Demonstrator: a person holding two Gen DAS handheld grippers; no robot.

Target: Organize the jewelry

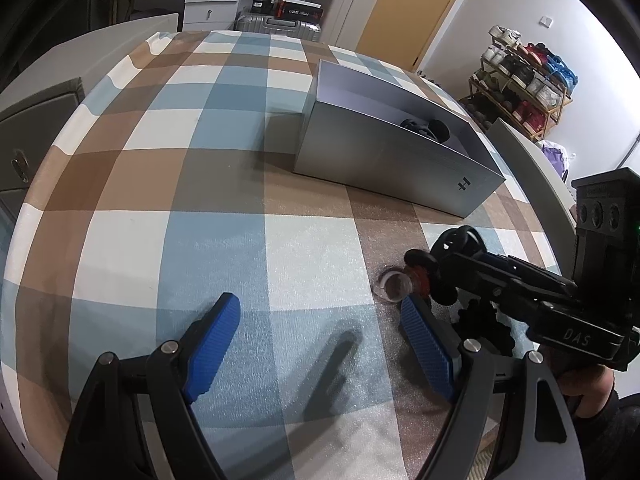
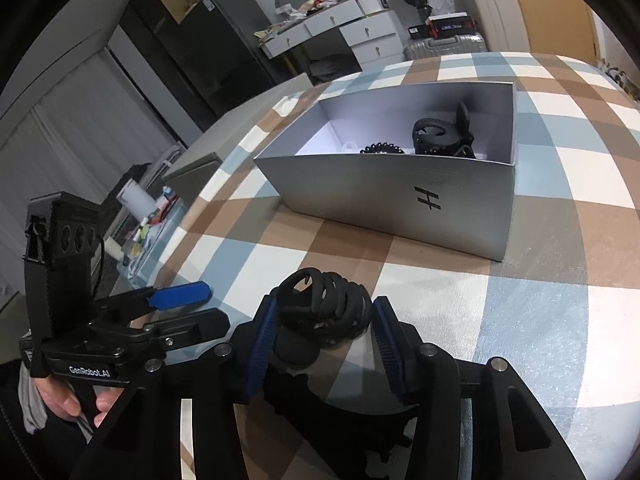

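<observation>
Round table with a blue, brown and white checkered cloth (image 1: 224, 184). Silver open box (image 1: 392, 168) sits around 1 o'clock (dark bits inside), small clear ring thing (image 1: 394, 282) near 4 o'clock.

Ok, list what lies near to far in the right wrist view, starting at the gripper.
Right gripper → black hair claw clip between its fingers → silver box → black accessories inside it → white drawer desk.

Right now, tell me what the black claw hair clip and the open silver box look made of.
Black claw hair clip: likely matte plastic; dull, moulded curved teeth. Open silver box: probably cardboard with a brushed metallic finish; thin straight walls, white inside.
</observation>
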